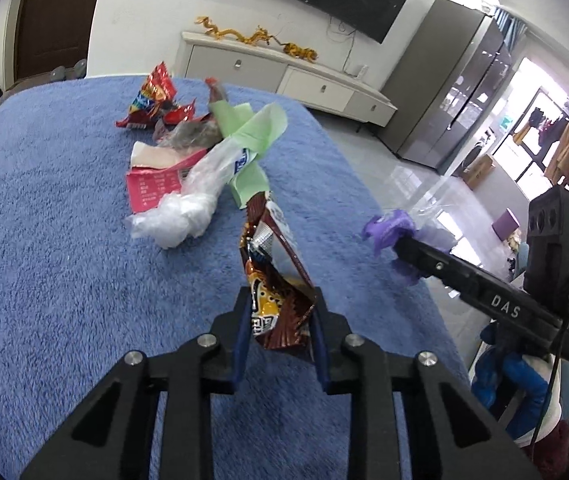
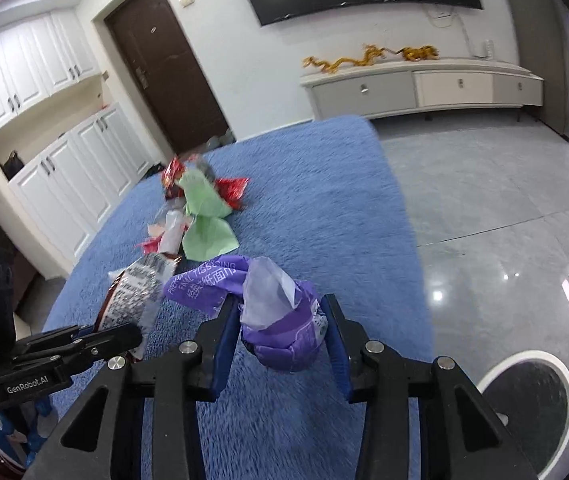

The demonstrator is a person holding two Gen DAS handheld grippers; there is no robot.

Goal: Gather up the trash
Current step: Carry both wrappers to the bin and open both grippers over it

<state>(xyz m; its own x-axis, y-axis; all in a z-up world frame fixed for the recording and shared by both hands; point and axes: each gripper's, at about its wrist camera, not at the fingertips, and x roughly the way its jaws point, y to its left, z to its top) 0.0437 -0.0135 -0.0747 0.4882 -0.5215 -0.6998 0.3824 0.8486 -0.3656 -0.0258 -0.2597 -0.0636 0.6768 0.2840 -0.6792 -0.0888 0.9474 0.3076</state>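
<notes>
My left gripper [image 1: 282, 300] is shut on a brown snack wrapper [image 1: 272, 280] and holds it above the blue rug; the wrapper also shows in the right wrist view [image 2: 132, 296]. My right gripper [image 2: 280, 308] is shut on a purple tissue pack [image 2: 280, 328], which also shows in the left wrist view [image 1: 388, 228], off the rug's right edge. More trash lies on the rug: a green paper [image 1: 252, 128], a white plastic bag [image 1: 188, 208], a pink packet [image 1: 152, 184] and red wrappers [image 1: 152, 100].
The blue rug [image 1: 44, 240] covers a raised surface. A round black bin with a white rim [image 2: 532, 404] stands on the grey tile floor at the lower right. A white TV cabinet [image 2: 420, 84] and a brown door [image 2: 164, 64] are at the back.
</notes>
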